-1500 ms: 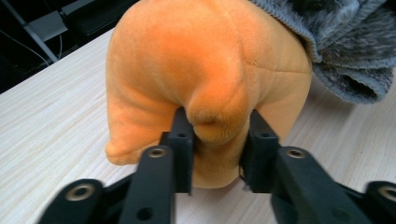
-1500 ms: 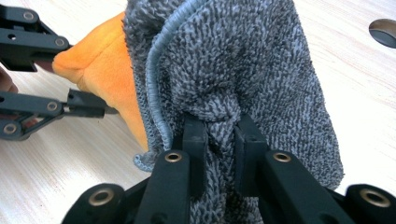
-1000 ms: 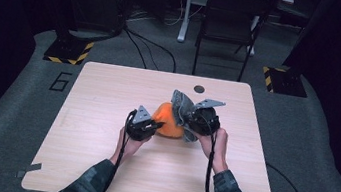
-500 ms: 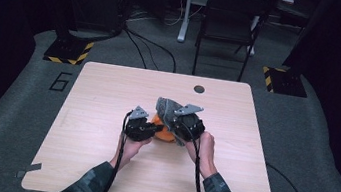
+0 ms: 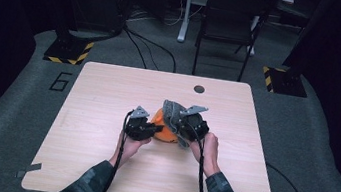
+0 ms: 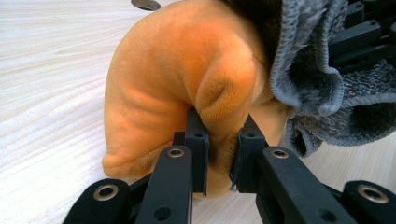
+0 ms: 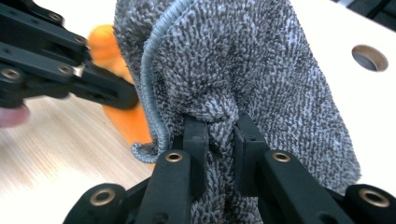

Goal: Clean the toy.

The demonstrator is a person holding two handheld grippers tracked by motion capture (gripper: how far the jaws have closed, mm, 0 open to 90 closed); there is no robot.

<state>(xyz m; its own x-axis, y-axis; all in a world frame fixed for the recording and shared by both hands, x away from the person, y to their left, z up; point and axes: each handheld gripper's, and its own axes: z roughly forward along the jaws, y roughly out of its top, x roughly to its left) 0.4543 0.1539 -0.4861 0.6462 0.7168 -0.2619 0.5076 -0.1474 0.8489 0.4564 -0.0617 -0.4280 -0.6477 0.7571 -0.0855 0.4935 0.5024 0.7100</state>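
Two tools [image 6: 219,154] [image 7: 217,144] pinch orange plush [image 6: 177,74], grey cloth [image 7: 243,70].

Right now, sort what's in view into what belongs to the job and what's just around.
In the job:
orange plush toy, pinched by the left gripper
grey towel, pinched by the right gripper

Just around:
table
chair
cables on the floor
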